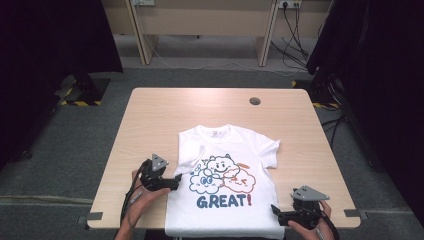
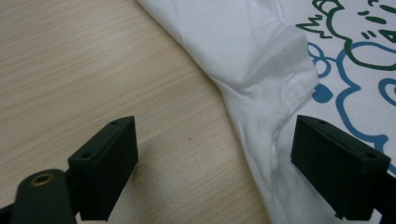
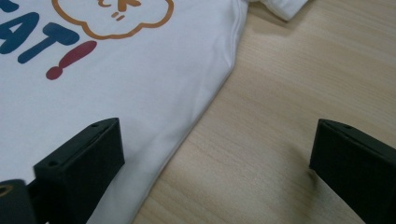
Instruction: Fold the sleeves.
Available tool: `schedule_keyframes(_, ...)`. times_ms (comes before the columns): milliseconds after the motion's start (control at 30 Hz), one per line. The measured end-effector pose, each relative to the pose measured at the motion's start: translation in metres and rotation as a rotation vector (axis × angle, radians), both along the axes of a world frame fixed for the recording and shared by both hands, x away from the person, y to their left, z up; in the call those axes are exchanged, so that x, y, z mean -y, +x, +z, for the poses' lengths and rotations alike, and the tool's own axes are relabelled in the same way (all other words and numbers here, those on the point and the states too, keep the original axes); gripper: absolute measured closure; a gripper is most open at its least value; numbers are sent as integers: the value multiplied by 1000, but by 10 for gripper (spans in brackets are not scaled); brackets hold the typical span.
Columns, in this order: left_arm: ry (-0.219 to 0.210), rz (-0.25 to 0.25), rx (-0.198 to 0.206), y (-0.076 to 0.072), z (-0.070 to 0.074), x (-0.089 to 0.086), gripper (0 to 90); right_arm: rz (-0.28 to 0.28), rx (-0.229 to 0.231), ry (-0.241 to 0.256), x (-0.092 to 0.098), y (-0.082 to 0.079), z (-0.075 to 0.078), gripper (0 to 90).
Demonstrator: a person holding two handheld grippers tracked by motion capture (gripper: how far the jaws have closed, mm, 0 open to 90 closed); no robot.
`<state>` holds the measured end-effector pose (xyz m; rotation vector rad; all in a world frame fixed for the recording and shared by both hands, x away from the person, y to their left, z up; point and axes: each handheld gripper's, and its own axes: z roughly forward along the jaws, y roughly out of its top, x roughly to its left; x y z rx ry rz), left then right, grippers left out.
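- white t-shirt (image 1: 227, 180) spread flat, print side up, on the near half of the wooden table (image 1: 150, 115), collar toward the far edge, hem at the near edge.
- cartoon clouds and the word "great!" printed across the chest; one sleeve folded in over the body on the left side, the other sleeve lying out toward the right.
- left gripper (image 1: 176, 181) low over the table at the shirt's left edge, level with the printed clouds, held in a hand (image 1: 142, 197) coming in from the bottom.
- left jaws wide apart, gripping nothing; in the left gripper view, shirt edge (image 2: 252, 116) running between them, one jaw over bare wood, the other over white cloth beside the blue cloud outline.
- folded-in sleeve just ahead of the left jaws, its crease near the side seam.
- right gripper (image 1: 276, 213) near the shirt's lower right corner, close to the table's near edge, also hand-held.
- right jaws likewise spread wide, empty; in the right gripper view, side seam (image 3: 210, 93) passing between them, one jaw above the cloth below the red exclamation mark, the other above bare wood.
- contact between jaws and cloth: cannot tell.
- small round cable hole (image 1: 255, 101) in the table's far part, well apart from the shirt.
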<state>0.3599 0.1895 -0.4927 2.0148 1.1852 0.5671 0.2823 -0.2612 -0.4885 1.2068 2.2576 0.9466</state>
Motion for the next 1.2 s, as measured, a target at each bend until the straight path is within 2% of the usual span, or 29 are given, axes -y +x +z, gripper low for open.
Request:
schedule_keyframes(100, -10, 5, -11, 0, 0, -2, 133, -10, -21, 17, 2, 0, 0, 21)
schedule_keyframes(233, -18, 18, -17, 1, 0, -7, 133, -12, -25, 13, 2, 0, 0, 20)
schedule_keyframes(367, -21, 50, -20, 1, -1, -13, 130, -13, -22, 16, 3, -1, -1, 17)
schedule_keyframes(567, -25, 64, -23, 0, -1, -24, 130, -19, -19, 20, 3, -1, -1, 17)
schedule_keyframes(733, -33, 72, -27, 0, -1, -27, 123, -22, -16, 20, 3, -2, -1, 17)
schedule_keyframes(900, -79, 97, -36, -1, -1, -32, 121, -25, -16, 22, 3, -2, -1, 16)
schedule_keyframes(967, -84, 107, -38, -2, -1, -33, 109, -25, -15, 22, 3, -2, -1, 16)
schedule_keyframes(1067, -99, 103, -28, -3, 0, -32, 103, -28, -15, 22, 2, -3, -2, 15)
schedule_keyframes(1200, -77, 82, -13, -6, 0, -28, 90, -32, -14, 23, 2, -3, -2, 14)
